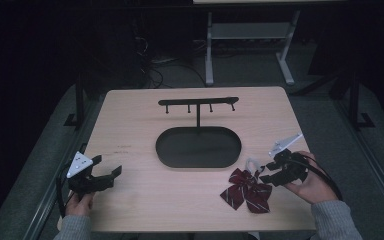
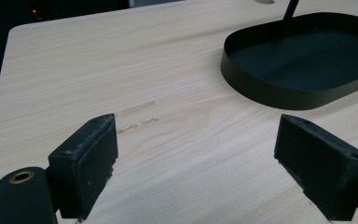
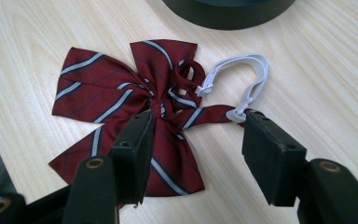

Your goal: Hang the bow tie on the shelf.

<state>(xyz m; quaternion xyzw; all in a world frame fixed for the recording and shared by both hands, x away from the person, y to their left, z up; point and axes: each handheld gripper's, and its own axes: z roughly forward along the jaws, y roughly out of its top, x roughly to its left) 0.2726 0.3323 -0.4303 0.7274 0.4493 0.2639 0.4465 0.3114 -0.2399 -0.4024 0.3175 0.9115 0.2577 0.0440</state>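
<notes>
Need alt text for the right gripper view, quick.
A dark red striped bow tie with a white elastic loop lies on the wooden table, between the open jaws of the right hand-held gripper. The black tray's wall shows at the top.

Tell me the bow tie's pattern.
Dark red bow tie with white-and-navy diagonal stripes, clearest in the right gripper view.

Your left gripper (image 1: pixel 107 172) sits low near the table's left edge, jaws wide, nothing between them. Your right gripper (image 1: pixel 266 172) is angled inward and down, jaws spread, not pressing anything. Both forearms come in from the bottom.
</notes>
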